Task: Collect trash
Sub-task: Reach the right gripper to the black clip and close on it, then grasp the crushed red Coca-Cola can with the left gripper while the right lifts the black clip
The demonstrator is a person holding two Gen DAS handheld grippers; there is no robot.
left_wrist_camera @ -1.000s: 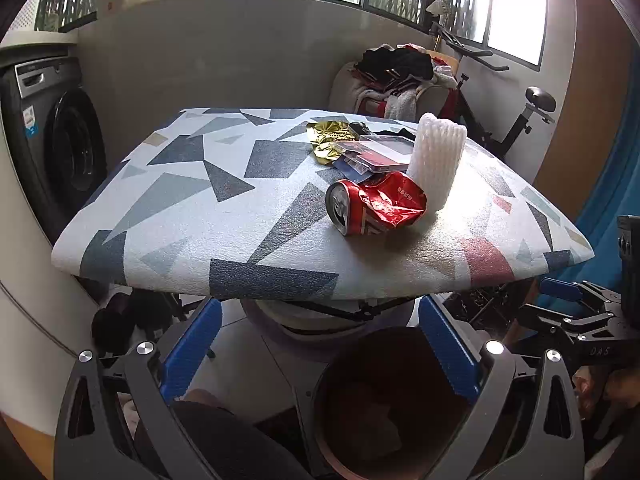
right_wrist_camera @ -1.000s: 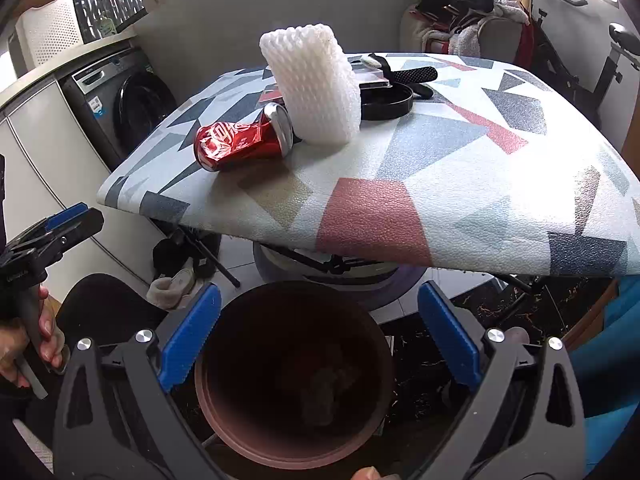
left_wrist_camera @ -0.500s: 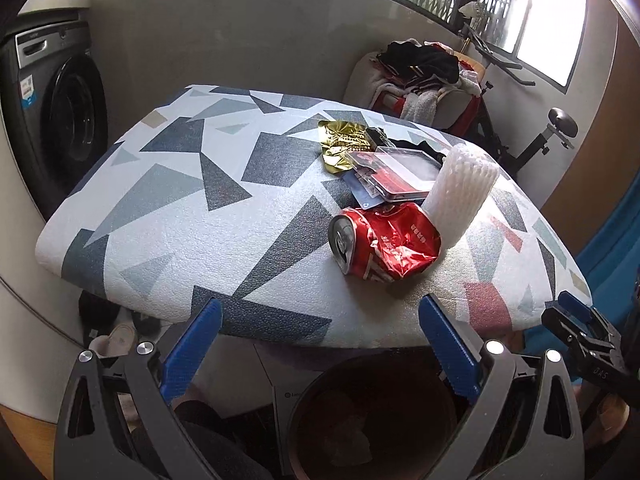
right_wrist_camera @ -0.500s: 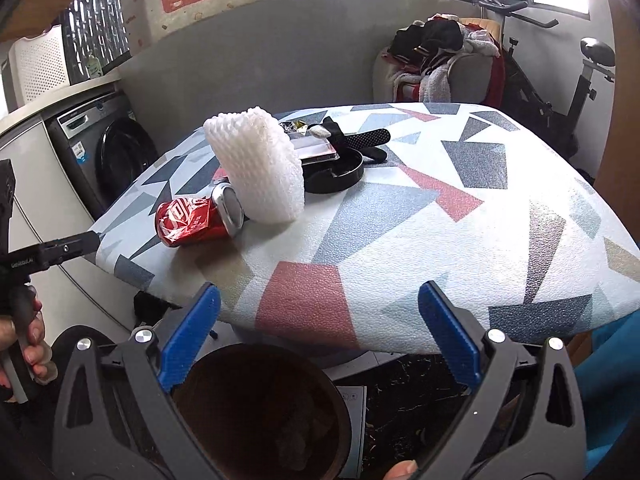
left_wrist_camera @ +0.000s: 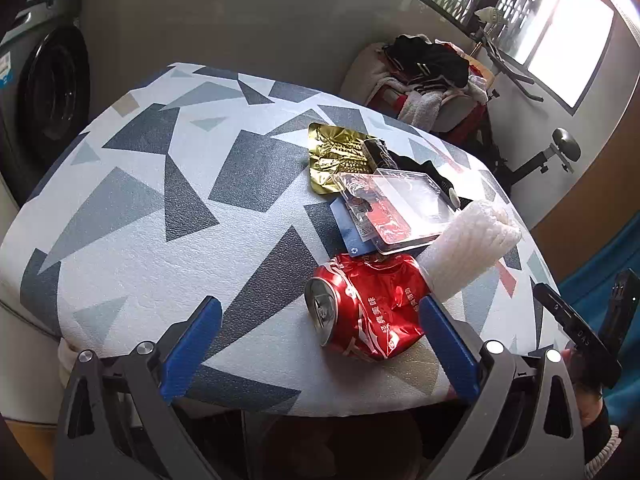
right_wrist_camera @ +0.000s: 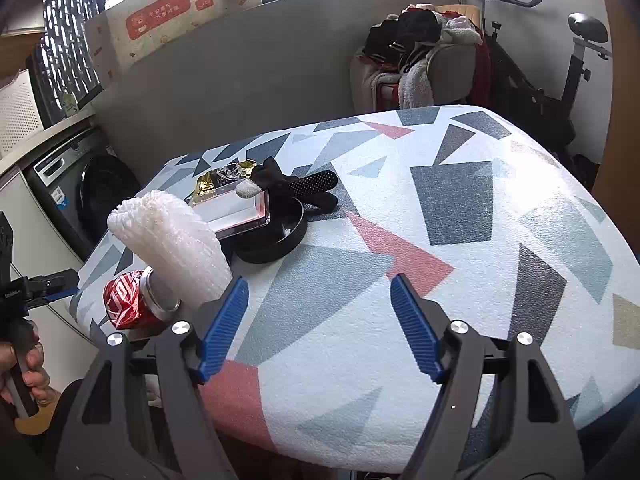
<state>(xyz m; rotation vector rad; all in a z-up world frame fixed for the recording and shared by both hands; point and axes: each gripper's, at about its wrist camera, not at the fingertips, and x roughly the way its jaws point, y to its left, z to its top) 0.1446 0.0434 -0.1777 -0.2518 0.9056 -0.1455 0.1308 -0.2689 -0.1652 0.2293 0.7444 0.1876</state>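
A crushed red can (left_wrist_camera: 368, 312) lies on its side near the front edge of the patterned table (left_wrist_camera: 160, 216). A white foam net sleeve (left_wrist_camera: 472, 252) leans behind it. A clear plastic case (left_wrist_camera: 392, 208) and a gold wrapper (left_wrist_camera: 340, 152) lie further back. My left gripper (left_wrist_camera: 320, 336) is open and empty, its jaws either side of the can at the table edge. My right gripper (right_wrist_camera: 320, 316) is open and empty over the table's near edge. In the right wrist view the can (right_wrist_camera: 128, 300) and the sleeve (right_wrist_camera: 176, 248) are at left.
A black round lid (right_wrist_camera: 276, 232) and a black glove (right_wrist_camera: 296, 188) lie mid-table. A washing machine (left_wrist_camera: 44, 92) stands at left. A chair piled with clothes (left_wrist_camera: 428, 76) and an exercise bike (right_wrist_camera: 560, 64) stand behind the table.
Both grippers have risen from over the brown bin below and moved up to the table's edge. The bin has dropped out of view. The can now sits between the left jaws.
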